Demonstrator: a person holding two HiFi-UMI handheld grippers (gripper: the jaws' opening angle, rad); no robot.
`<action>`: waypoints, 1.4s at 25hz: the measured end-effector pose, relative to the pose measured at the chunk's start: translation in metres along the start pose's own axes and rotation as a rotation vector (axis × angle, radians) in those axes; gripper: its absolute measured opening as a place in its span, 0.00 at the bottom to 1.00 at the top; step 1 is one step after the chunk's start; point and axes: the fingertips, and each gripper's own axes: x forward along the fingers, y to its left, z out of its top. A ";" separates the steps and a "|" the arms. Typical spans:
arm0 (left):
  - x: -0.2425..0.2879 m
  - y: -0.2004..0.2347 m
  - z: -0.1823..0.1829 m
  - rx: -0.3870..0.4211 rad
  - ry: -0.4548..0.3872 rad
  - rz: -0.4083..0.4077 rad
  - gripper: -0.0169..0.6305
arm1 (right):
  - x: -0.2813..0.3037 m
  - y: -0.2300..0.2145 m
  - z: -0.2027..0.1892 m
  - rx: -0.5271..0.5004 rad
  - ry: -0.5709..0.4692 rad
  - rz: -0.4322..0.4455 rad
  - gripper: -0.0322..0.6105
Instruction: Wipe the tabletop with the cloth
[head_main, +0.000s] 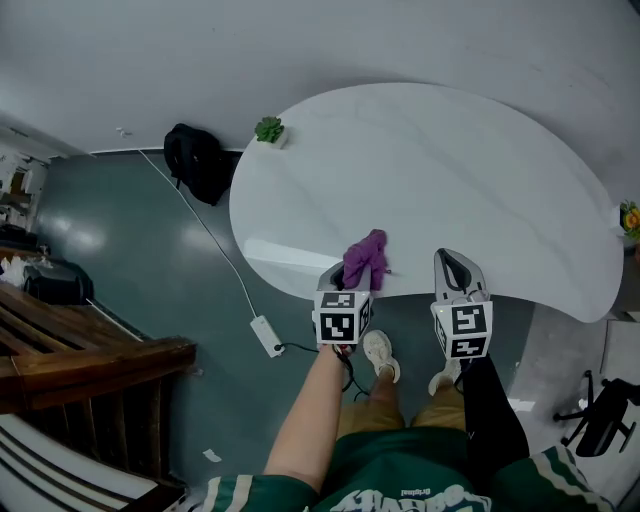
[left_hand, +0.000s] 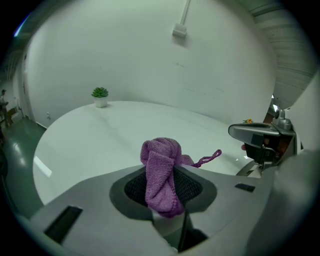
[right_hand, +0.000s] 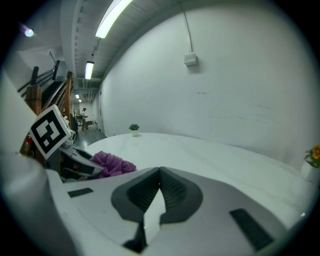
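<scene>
The small green potted plant (head_main: 269, 130) is standing at the far left rim of the white oval tabletop (head_main: 440, 170), well apart from both tools; yellow flowers (head_main: 630, 217) are showing at its right edge. A black backpack (head_main: 195, 160) and a white power strip (head_main: 266, 335) are lying on the grey floor. The print on the green shirt (head_main: 400, 492) is too small to read. The left gripper (left_hand: 164, 181) is clamping the bunched purple terry cloth (left_hand: 161, 172) over the table's near edge. Just beside it, the right gripper (right_hand: 159, 176) is pointing across the table, jaws together and empty.
</scene>
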 end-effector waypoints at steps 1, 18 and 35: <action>-0.007 0.015 -0.001 -0.008 -0.003 0.020 0.20 | 0.006 0.013 0.004 -0.006 -0.002 0.020 0.05; -0.097 0.197 -0.035 -0.017 0.007 0.391 0.20 | 0.047 0.125 0.031 -0.065 -0.026 0.202 0.05; 0.019 -0.191 0.034 0.258 -0.120 -0.125 0.20 | -0.102 -0.162 -0.045 0.105 -0.028 -0.204 0.05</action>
